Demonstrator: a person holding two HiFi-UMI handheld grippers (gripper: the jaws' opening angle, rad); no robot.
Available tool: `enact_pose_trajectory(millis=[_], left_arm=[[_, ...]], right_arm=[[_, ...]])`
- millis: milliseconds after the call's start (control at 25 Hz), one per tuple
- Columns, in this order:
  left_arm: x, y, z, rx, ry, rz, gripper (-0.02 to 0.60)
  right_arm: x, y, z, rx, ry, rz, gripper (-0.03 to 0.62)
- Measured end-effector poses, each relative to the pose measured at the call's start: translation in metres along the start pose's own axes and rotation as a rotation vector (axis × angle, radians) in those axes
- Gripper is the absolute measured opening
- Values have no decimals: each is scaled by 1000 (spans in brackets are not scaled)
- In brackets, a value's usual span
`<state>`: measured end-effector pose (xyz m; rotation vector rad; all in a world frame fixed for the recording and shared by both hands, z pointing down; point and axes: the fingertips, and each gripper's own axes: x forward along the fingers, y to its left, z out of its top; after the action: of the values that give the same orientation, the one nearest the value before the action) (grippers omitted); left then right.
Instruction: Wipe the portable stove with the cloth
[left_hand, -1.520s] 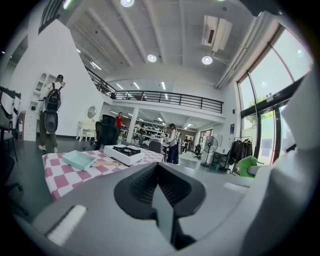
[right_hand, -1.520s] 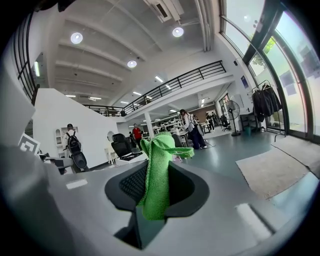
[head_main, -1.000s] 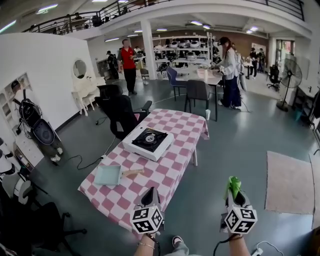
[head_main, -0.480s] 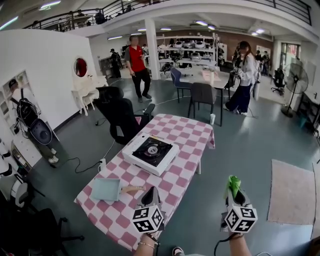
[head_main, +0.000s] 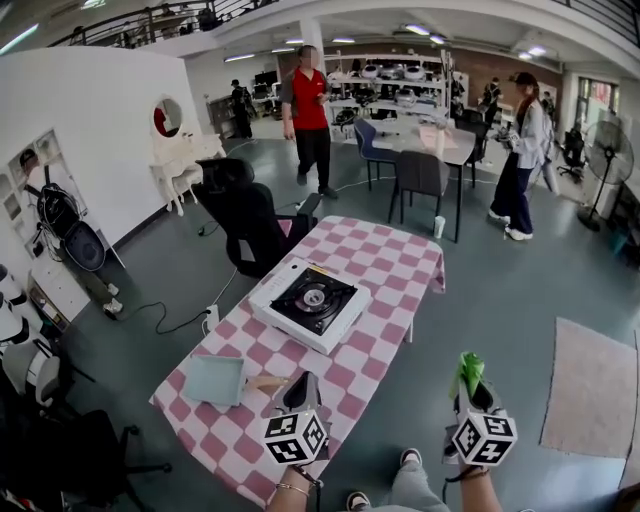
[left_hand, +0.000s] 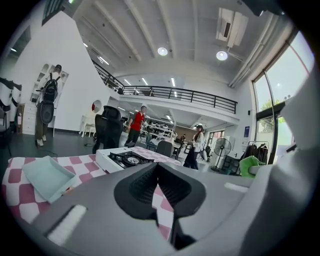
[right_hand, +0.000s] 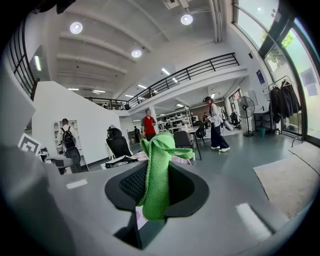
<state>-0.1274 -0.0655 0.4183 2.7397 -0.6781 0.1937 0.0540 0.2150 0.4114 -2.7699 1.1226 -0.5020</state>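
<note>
The white portable stove (head_main: 311, 301) with its black burner top sits mid-table on the pink checked cloth; the left gripper view shows the stove (left_hand: 126, 159) ahead. My left gripper (head_main: 297, 382) is shut and empty, over the table's near edge, short of the stove. My right gripper (head_main: 469, 379) is off the table's right side over the floor, shut on the green cloth (head_main: 467, 372), which sticks up between the jaws (right_hand: 158, 170).
A pale teal square pan (head_main: 214, 380) with a wooden handle lies at the table's near left. A black office chair (head_main: 247, 222) stands at the table's far left. People walk and stand behind. A beige rug (head_main: 592, 385) is to the right.
The view has moved closer to the table, so stove and pan sit lower and nearer. Both grippers keep their places in the view. The person in red has walked closer.
</note>
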Motion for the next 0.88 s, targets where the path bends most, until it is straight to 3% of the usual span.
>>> enact_pose_trajectory(millis=[240, 560, 880], left_arm=[[31, 7, 3, -12, -7, 54, 0], [97, 14, 23, -37, -44, 181, 0], [144, 13, 35, -50, -53, 338, 0]], right_arm=[[60, -6, 17, -12, 4, 53, 97], [168, -21, 74, -60, -32, 166, 97], [269, -25, 88, -73, 41, 330, 97]])
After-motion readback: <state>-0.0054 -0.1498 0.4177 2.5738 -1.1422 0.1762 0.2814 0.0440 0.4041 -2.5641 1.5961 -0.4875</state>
